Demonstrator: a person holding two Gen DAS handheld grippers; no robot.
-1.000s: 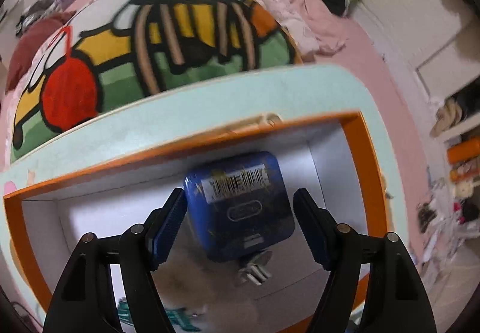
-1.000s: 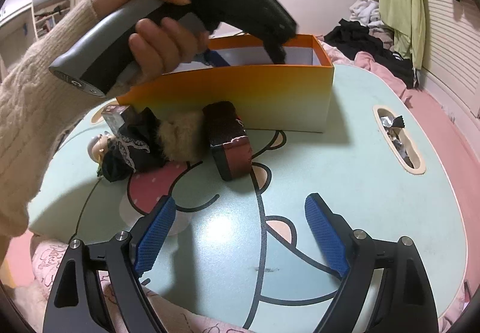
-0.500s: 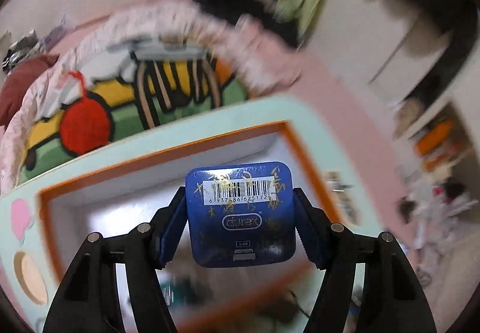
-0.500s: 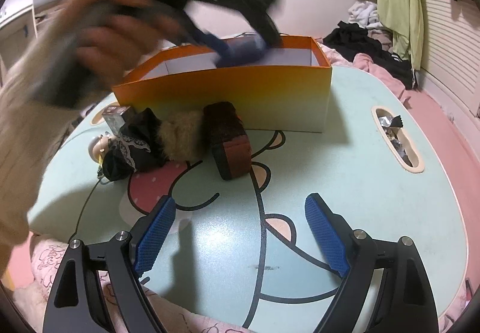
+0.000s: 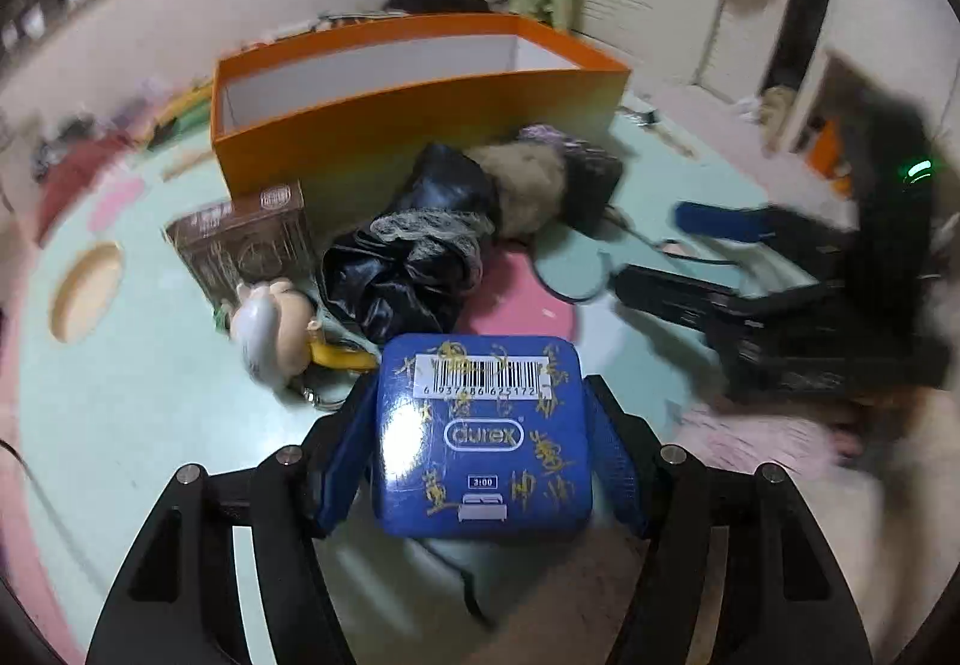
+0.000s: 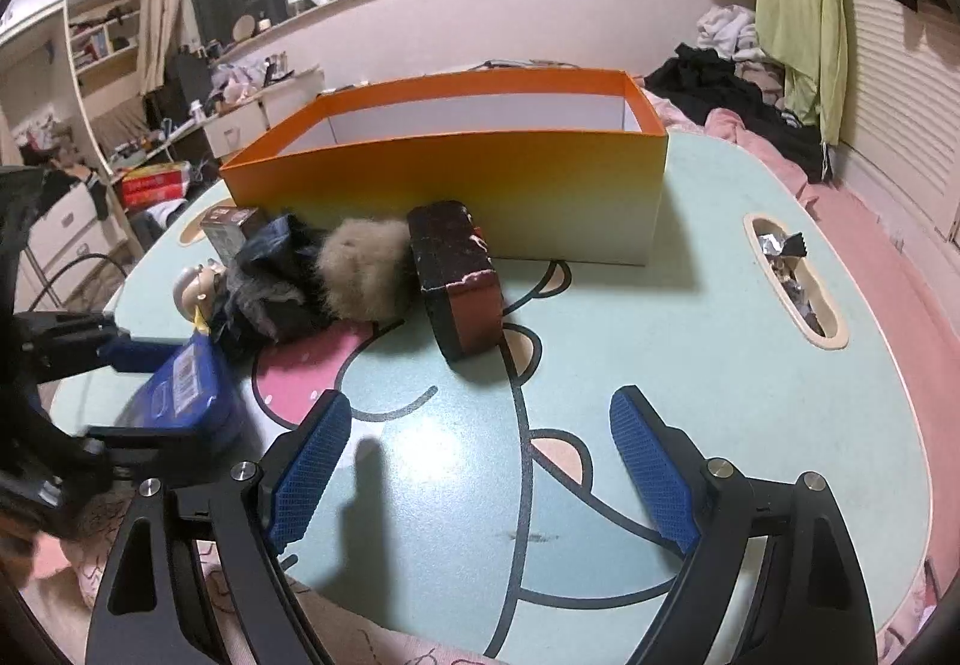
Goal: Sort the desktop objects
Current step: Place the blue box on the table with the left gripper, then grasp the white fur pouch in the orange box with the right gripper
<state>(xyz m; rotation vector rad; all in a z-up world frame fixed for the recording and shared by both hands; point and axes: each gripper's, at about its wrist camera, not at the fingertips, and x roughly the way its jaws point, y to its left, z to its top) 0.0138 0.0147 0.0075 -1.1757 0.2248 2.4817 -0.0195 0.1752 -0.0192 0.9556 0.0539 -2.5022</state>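
My left gripper (image 5: 480,455) is shut on a blue tin (image 5: 482,436) with a barcode label and holds it low over the near left part of the table; the tin also shows in the right wrist view (image 6: 183,392). The orange box (image 5: 414,113) stands open at the back of the table (image 6: 690,365). In front of it lie a brown carton (image 5: 246,239), a small doll (image 5: 270,326), a black garment (image 5: 414,257), a beige fur piece (image 6: 366,269) and a dark brown case (image 6: 459,278). My right gripper (image 6: 480,461) is open and empty above the table's front.
A slot (image 6: 792,281) in the table's right side holds foil wrappers. A round hole (image 5: 87,290) sits at the table's left. Clothes lie piled on the pink bed (image 6: 738,89) behind. The right gripper's body (image 5: 810,293) is at the right of the left wrist view.
My left gripper closed on the blue tin inside the orange box, lifted it out and carried it back to the near left of the table. The right gripper has not moved.
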